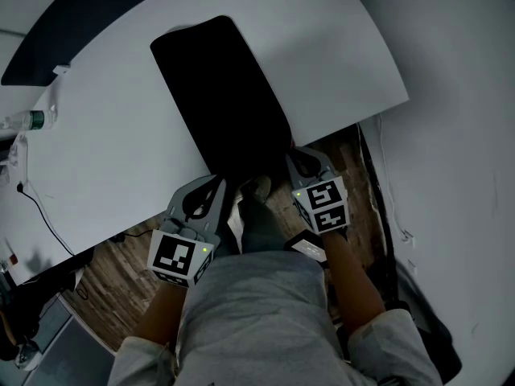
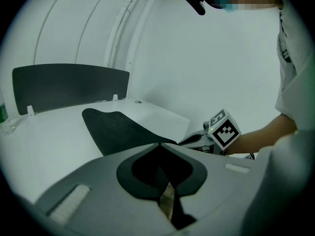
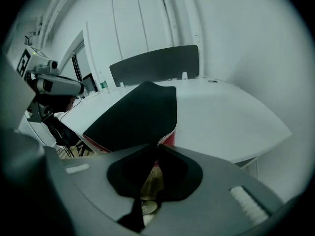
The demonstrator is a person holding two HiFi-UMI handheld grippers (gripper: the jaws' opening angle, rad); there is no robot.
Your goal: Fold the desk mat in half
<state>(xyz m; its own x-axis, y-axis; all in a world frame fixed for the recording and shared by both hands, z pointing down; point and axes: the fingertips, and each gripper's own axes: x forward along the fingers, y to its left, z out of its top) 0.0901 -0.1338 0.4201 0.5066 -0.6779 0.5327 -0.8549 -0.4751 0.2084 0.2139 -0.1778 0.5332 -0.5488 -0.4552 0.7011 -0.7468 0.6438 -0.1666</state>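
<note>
The black mat (image 1: 217, 95) lies lengthwise on the white worktop (image 1: 105, 135), running from its middle to its front edge. The far end lies flat on the worktop. The near end is raised a little off the front edge, and the right gripper view shows a strip of red underside there.

The left gripper (image 1: 219, 185) is at the worktop's front edge, on the mat's near left corner. Its own view shows the fingers brought together at their tips, with the mat's edge pinched between them. The right gripper (image 1: 296, 158) is at the same front edge, on the near right corner. Its fingers are also nearly closed, and their tips press on the mat's stitched edge, just above the red underside. Both grippers slant downward toward the worktop, and the person stands just in front of its front edge, over wooden floor (image 1: 121, 264).

A dark upright panel (image 2: 69, 85) runs along the worktop's far edge, well apart from the mat. A clear bottle (image 1: 32, 119) with a green band lies near the worktop's left end.
</note>
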